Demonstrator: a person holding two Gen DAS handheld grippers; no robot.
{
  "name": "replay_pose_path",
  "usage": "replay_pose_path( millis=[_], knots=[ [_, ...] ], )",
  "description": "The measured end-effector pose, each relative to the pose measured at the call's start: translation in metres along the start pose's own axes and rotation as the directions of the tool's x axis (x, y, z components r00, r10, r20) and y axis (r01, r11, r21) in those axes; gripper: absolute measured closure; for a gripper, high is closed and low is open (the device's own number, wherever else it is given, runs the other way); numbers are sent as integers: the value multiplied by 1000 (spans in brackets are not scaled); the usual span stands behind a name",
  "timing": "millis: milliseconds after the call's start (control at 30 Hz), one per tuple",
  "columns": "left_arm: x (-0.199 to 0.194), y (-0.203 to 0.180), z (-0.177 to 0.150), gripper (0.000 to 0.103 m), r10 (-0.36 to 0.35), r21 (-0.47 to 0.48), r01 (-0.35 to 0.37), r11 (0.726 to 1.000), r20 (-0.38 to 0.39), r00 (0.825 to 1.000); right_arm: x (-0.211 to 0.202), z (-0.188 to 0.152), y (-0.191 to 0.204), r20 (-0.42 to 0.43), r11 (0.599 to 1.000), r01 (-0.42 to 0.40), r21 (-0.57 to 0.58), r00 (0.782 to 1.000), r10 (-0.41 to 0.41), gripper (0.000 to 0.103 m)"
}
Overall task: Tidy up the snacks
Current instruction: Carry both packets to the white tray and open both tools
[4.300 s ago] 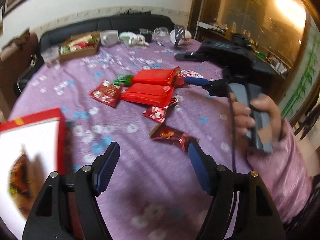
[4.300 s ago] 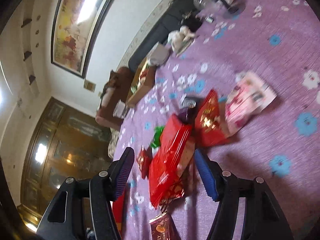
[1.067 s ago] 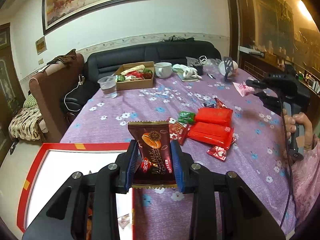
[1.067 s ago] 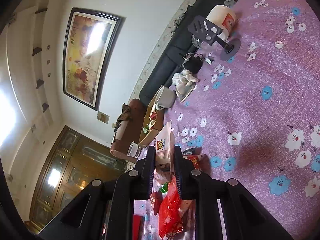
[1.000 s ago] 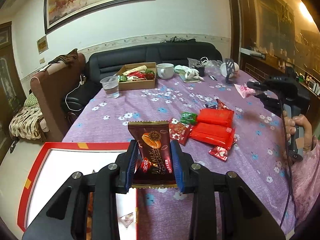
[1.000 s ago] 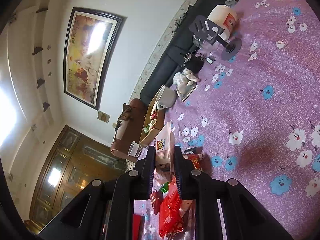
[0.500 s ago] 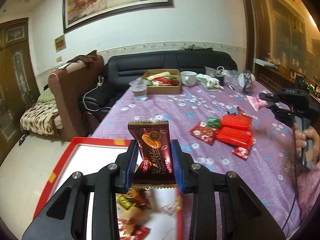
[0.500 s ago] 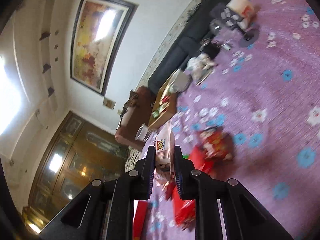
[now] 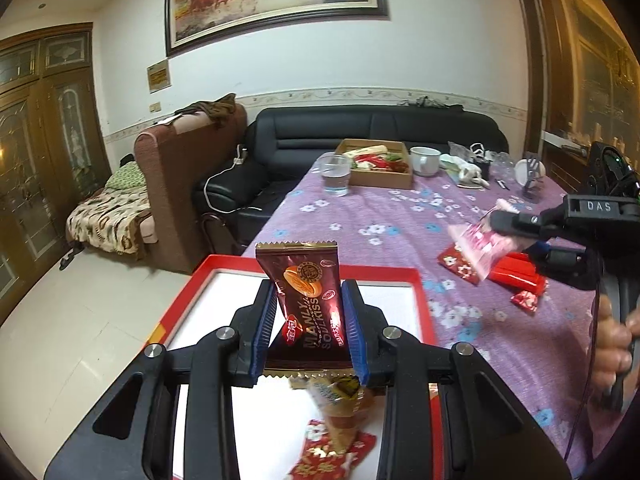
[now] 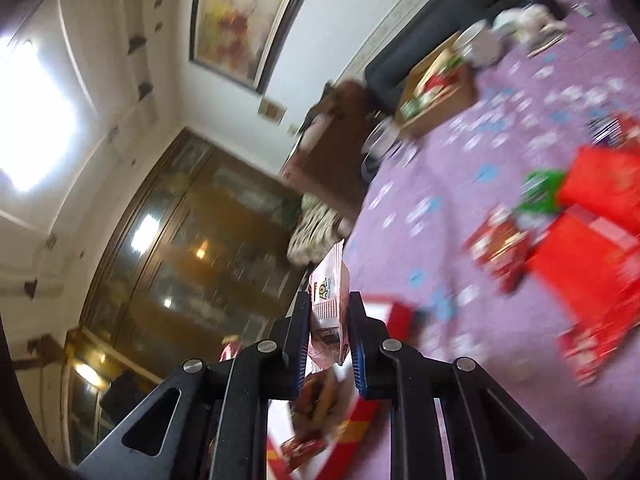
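Note:
My left gripper (image 9: 309, 300) is shut on a dark red biscuit packet (image 9: 306, 292), held upright above the red-rimmed white box (image 9: 420, 280). Several snacks (image 9: 334, 412) lie in the box below it. My right gripper (image 10: 329, 320) is shut on a pink-white snack packet (image 10: 330, 300); in the left wrist view this gripper (image 9: 496, 222) holds the pink packet (image 9: 478, 248) over the table, right of the box. The box edge (image 10: 394, 312) shows blurred below it.
Red packets (image 9: 516, 276) and small red snacks (image 9: 460, 264) lie on the purple flowered tablecloth (image 9: 380, 216). A cardboard tray (image 9: 378, 168), a plastic cup (image 9: 336, 174) and a white mug (image 9: 426, 160) stand at the far end. A sofa is behind.
My left gripper has carried the biscuit packet further over the box. My right gripper has swung left with the pink packet toward the box; its view is motion-blurred.

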State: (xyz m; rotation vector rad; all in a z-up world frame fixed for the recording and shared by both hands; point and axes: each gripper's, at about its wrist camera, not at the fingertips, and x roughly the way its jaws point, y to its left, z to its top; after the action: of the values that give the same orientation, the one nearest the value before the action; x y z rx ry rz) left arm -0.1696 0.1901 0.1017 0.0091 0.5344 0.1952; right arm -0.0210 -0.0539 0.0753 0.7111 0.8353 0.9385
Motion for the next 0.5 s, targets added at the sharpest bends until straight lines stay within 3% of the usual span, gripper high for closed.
replay_pose_path(
  millis=[200, 500],
  knots=[
    [3, 14, -5, 72, 19, -19, -19, 1000, -4, 1000, 42, -24, 26, -97, 999, -29, -40, 995, 25, 85],
    [10, 28, -12, 72, 33, -37, -33, 999, -19, 999, 73, -40, 35, -159, 998, -12, -64, 987, 1, 85]
  ],
)
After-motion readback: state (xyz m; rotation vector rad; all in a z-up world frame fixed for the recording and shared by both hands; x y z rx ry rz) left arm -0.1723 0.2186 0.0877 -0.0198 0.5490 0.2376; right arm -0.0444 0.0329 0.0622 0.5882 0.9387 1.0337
